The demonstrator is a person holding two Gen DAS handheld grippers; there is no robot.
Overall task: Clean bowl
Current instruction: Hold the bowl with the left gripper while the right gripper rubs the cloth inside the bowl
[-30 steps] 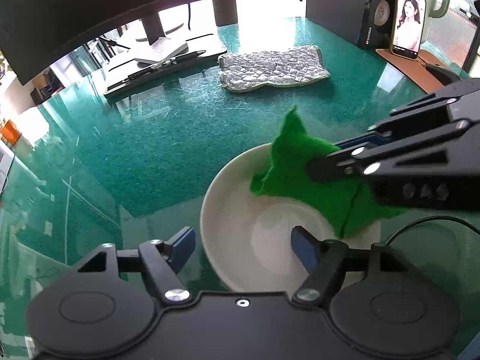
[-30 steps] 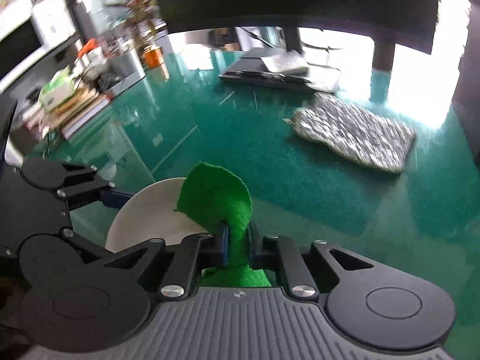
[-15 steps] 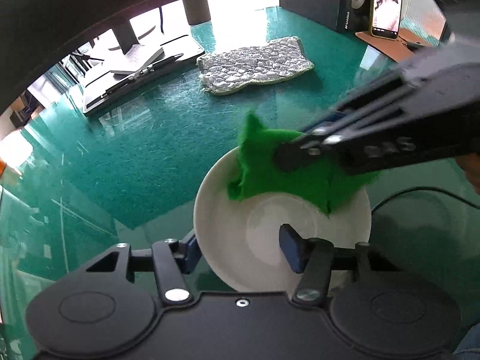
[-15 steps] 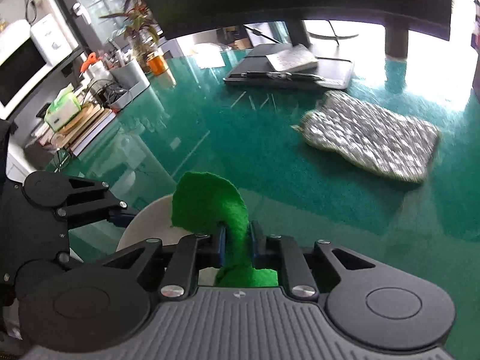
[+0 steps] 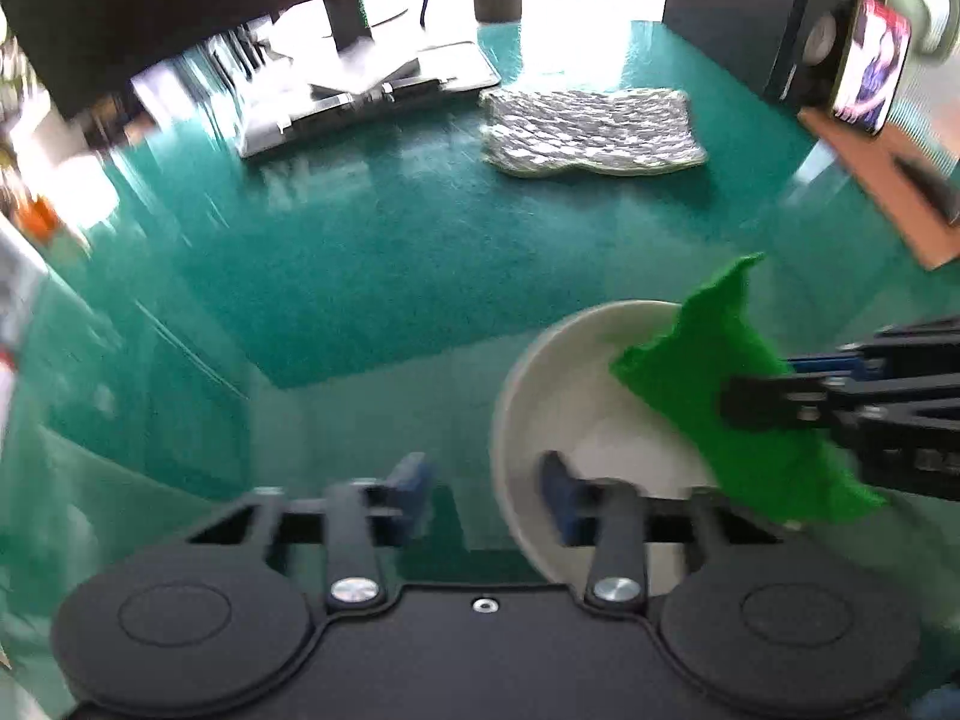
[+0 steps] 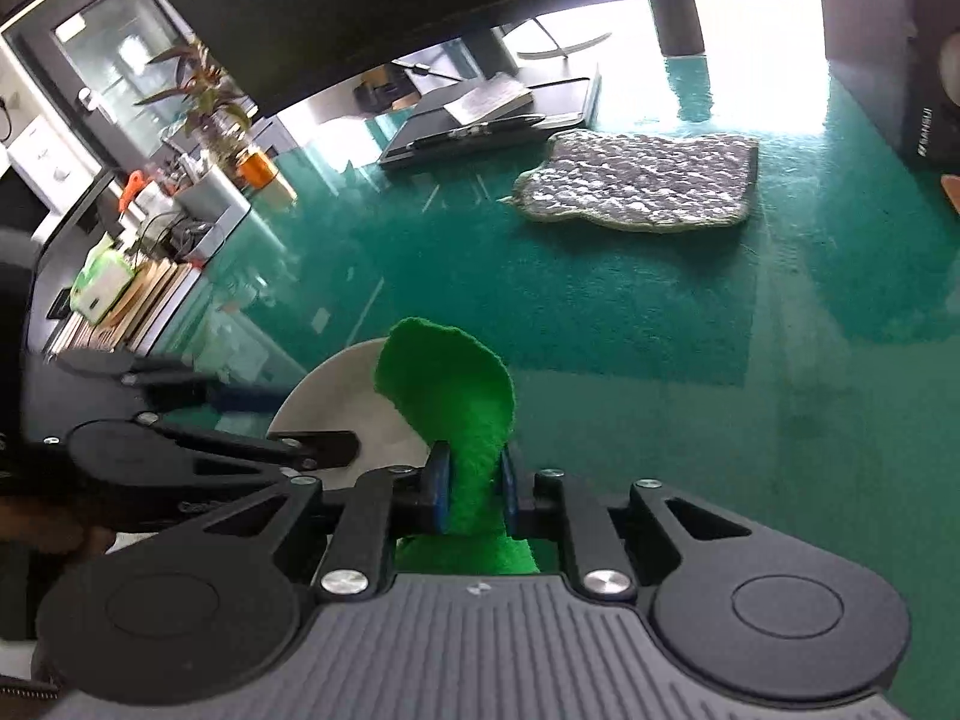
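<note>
White bowl [image 5: 558, 414] sat on green glass-topped counter [image 5: 372, 300], near right in the left wrist view. Right gripper [image 6: 471, 489], jaws pinching a green cloth [image 6: 456, 396], held the cloth over the bowl's right side, draped across the rim. Left gripper [image 5: 483, 495], jaws spread, straddled the bowl's near-left rim, one finger [image 5: 558, 504] inside, without clamping it. Judged mid-wipe. Next move likely called for sweeping the cloth around the inner wall, with the bowl steadied. Silver quilted mat [image 5: 591, 132] lay far across the counter.
</note>
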